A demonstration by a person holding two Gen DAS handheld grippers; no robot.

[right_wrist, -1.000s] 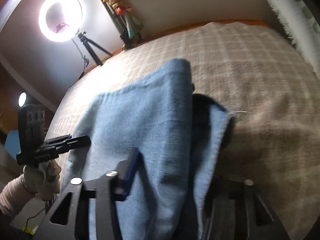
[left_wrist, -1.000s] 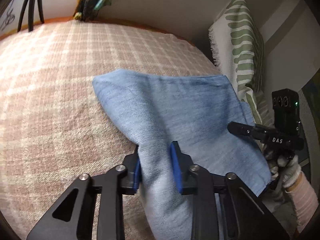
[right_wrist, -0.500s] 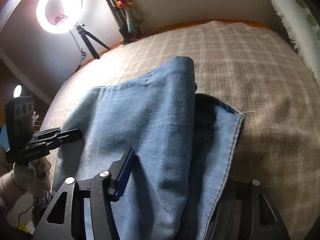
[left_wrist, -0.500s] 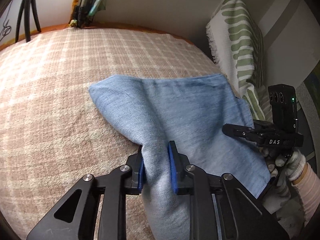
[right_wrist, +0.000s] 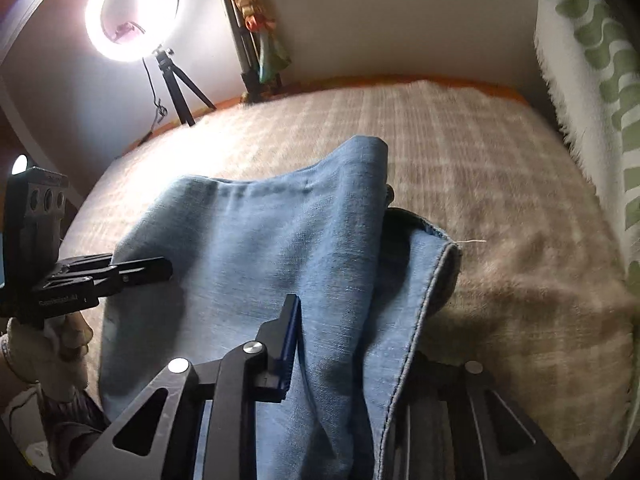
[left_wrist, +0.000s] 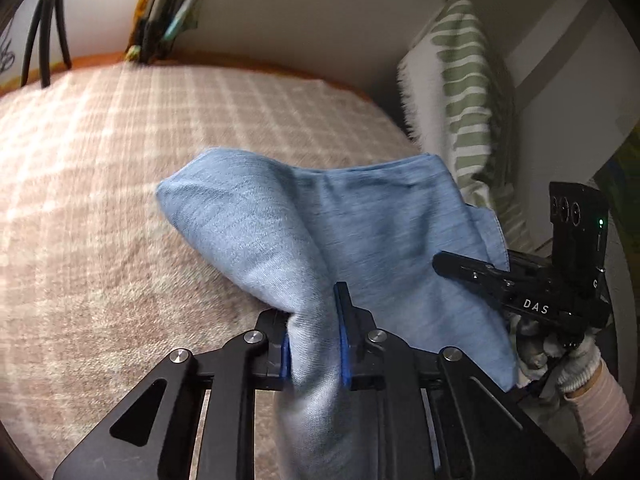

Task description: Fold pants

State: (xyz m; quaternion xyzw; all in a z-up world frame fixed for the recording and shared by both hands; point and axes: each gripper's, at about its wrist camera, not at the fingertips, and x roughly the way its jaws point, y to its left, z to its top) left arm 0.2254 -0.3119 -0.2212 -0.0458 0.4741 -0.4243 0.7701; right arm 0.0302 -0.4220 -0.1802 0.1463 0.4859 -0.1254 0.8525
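Note:
Light blue denim pants (left_wrist: 360, 224) lie folded on a plaid blanket (left_wrist: 100, 184) over the bed. In the left wrist view my left gripper (left_wrist: 314, 332) has its blue pads pinched on a bunched fold at the near edge, and its jaws are still closing. My right gripper (left_wrist: 442, 258) shows at the right edge of the cloth. In the right wrist view the pants (right_wrist: 260, 248) drape over my right gripper (right_wrist: 352, 328). Its jaws are closing with a thick fold between them. The left finger (right_wrist: 288, 336) presses the fabric. The hemmed edge (right_wrist: 428, 304) hides the right finger.
A green-and-white patterned cushion (left_wrist: 460, 92) stands at the bed's right side. A lit ring light on a tripod (right_wrist: 132, 20) and a leaning bundle (right_wrist: 256, 36) are by the far wall. My left gripper (right_wrist: 164, 266) and a gloved hand (right_wrist: 48, 344) sit at the left.
The right jaws spread wide half a second ago and have now drawn in on the fold. The left pads have pinched tighter. The near edge of the pants has lifted and bunched.

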